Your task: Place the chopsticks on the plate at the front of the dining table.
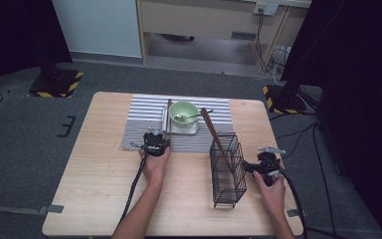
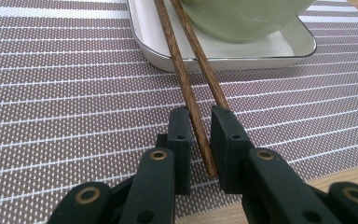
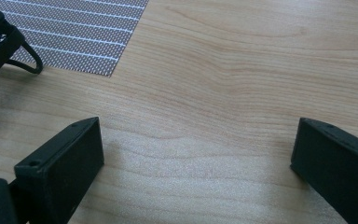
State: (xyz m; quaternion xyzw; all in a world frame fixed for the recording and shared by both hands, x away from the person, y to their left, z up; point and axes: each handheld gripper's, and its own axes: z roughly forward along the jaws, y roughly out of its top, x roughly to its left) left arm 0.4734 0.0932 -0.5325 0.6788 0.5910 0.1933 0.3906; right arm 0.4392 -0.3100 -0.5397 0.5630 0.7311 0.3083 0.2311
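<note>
- My left gripper [image 2: 200, 112] sits at the near edge of the striped placemat [image 1: 144, 124], jaws drawn close around the near ends of the two chopsticks [image 2: 191, 88]. One stick runs down between the pads; I cannot tell whether they press on it yet.
- The chopsticks lie on the placemat, their far ends up on the rim of the white tray [image 2: 242, 58] beside the green bowl [image 1: 183, 113].
- To do this well, I judge I should squeeze both sticks together, since the second one sits against the inner face of one jaw, then lift level so neither slips.
- My right gripper [image 3: 196, 149] waits with jaws wide apart over bare wood, right of the placemat.
- The black wire basket [image 1: 227, 169] stands just off the placemat's near right corner, one chopstick already leaning in it.
- The wooden table [image 1: 99, 184] stands on grey carpet, with dark curtains on both sides.
</note>
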